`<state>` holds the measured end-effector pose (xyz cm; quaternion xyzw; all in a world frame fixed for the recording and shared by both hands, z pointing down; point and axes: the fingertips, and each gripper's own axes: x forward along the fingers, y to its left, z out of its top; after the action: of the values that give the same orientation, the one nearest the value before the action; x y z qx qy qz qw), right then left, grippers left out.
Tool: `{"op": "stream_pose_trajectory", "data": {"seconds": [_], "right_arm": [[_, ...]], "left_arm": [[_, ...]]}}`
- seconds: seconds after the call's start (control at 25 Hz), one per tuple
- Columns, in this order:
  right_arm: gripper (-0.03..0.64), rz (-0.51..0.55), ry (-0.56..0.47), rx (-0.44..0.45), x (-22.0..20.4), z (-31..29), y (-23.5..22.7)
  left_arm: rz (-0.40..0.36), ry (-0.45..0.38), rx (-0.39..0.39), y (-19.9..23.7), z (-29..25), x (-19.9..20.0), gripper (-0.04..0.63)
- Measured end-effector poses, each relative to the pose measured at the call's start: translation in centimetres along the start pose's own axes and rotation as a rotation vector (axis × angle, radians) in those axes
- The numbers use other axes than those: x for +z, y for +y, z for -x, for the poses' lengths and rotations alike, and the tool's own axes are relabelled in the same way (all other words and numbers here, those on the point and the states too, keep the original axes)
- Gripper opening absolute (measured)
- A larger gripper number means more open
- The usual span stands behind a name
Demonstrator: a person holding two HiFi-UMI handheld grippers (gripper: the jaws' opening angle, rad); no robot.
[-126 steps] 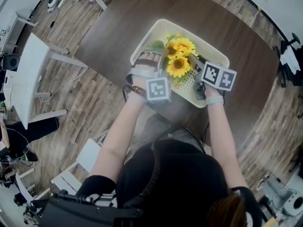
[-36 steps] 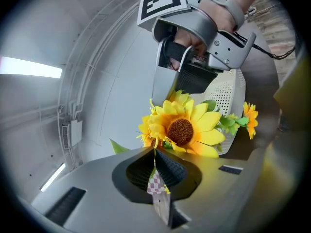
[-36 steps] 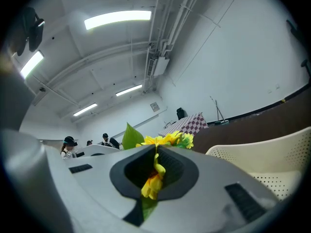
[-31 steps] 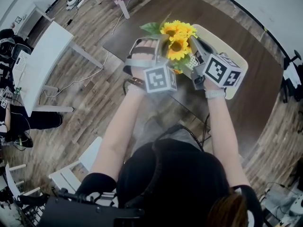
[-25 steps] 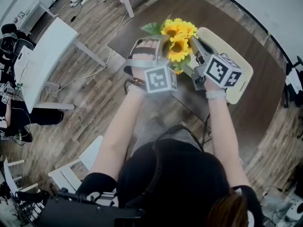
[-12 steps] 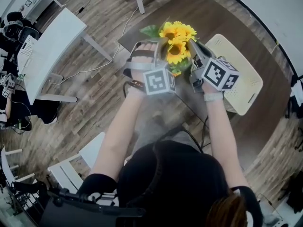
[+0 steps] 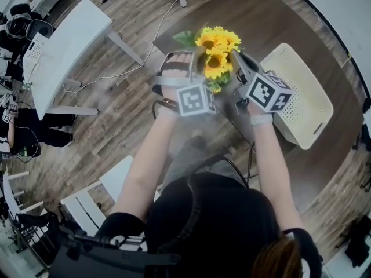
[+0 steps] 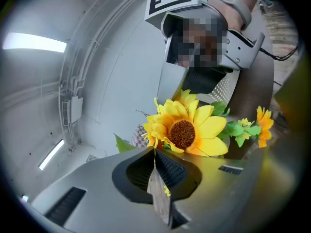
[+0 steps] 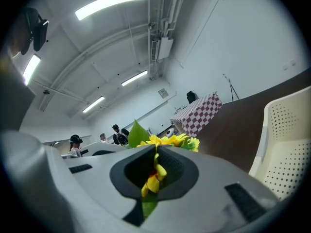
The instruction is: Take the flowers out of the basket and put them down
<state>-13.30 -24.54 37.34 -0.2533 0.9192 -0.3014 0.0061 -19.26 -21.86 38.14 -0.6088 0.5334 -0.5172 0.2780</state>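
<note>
Dark brown table (image 7: 255, 10), cream perforated basket (image 7: 301, 97) lying on its right part

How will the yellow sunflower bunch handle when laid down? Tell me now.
Probably light: the yellow sunflower bunch is held clear of the dark brown table by the left gripper and right gripper, each shut on just a thin part. Likely floppy: blooms and leaves splay in different directions. Laid flat it could tip onto its top-heavy heads.
</note>
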Motion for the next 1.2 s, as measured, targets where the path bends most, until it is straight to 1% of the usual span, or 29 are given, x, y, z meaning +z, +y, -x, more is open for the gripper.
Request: {"op": "stream_pose_trajectory", "data": {"seconds": [0.16,0.36,0.6,0.76,1.2], "right_arm": [[0.002,-0.003,0.005,-0.003,-1.2,-1.3,-0.1],[0.002,-0.022,0.011,-0.025,-2.5,-2.7,-0.7],[0.002,-0.021,0.011,-0.046,-2.9,-4.3,-1.4],[0.002,-0.026,0.009,-0.057,-3.2,-5.3,-2.2],[0.002,-0.034,0.017,-0.069,-4.2,-7.3,-3.5]], "left_arm": [[-0.003,0.005,-0.023,-0.9,-0.7,-1.7,0.017],[0.002,-0.010,-0.045,-1.5,-1.8,-3.1,0.017],[0.008,-0.027,-0.054,-1.4,-3.3,-4.3,0.017],[0.005,-0.029,-0.073,-1.8,-4.6,-5.0,0.017],[0.010,-0.036,-0.093,-2.5,-6.8,-6.5,0.017]]}}
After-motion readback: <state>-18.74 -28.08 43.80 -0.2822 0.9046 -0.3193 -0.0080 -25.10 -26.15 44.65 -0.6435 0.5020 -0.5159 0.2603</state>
